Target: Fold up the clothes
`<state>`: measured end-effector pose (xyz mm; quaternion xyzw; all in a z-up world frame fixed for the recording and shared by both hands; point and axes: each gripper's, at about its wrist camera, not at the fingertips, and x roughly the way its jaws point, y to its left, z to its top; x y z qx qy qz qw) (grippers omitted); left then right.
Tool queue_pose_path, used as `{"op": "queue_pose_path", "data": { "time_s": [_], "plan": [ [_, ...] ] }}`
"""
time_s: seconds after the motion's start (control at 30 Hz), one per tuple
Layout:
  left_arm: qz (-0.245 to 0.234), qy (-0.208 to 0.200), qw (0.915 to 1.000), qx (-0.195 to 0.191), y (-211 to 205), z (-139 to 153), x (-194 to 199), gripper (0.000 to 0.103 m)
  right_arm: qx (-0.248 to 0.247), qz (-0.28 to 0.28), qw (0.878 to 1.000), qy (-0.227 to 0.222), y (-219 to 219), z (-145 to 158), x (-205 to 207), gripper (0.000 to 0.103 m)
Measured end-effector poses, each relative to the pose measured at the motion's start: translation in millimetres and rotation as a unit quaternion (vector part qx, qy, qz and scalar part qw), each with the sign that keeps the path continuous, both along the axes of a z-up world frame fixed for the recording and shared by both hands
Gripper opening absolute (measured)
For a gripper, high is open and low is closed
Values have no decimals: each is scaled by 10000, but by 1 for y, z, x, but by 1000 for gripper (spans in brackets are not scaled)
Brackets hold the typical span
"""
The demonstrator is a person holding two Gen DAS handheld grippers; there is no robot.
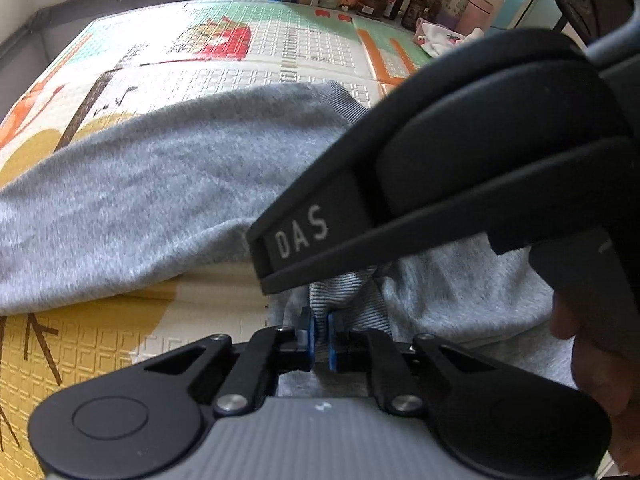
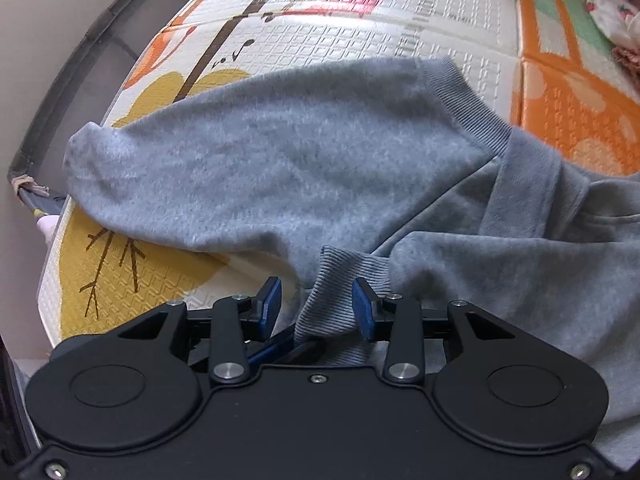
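The left hand-held gripper [image 1: 322, 334] is pinched tight on the ribbed cuff [image 1: 340, 292] of a grey fleece sweatshirt [image 1: 160, 184]; the right hand-held gripper [image 2: 316, 304] stands half open around that same cuff [image 2: 340, 280], its pads apart from the cloth. Best to clamp the right fully before lifting, keeping the cuff flat. Beyond both, the sleeve runs lengthwise up and left across the colourful foam play mat [image 2: 460, 32].

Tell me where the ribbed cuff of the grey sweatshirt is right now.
In the right wrist view the ribbed cuff stands bunched at bottom centre between the right tongs, on the play mat.
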<state>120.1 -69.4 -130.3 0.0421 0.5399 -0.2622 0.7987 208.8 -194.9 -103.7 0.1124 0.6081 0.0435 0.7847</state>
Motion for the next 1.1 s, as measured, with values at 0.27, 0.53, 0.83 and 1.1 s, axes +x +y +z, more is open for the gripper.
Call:
{"op": "queue_pose_path", "data": {
  "time_s": [0.27,0.53,0.83,1.1],
  "plan": [
    [57,38,10000,-30,2,-5,-1,7,-33,-60,10000,63,1,-7,0,28],
    [72,36,10000,-42,1,-5,0,7,-30,-240,9996,125,-4,-16,3,19],
    [86,38,9999,-83,-1,-2,-2,5,-25,-101,9999,-57,-6,-4,-9,5],
    [-56,-23,9995,-314,-14,18,-6,4,-112,-195,9994,-263,-30,22,-35,4]
  ]
}}
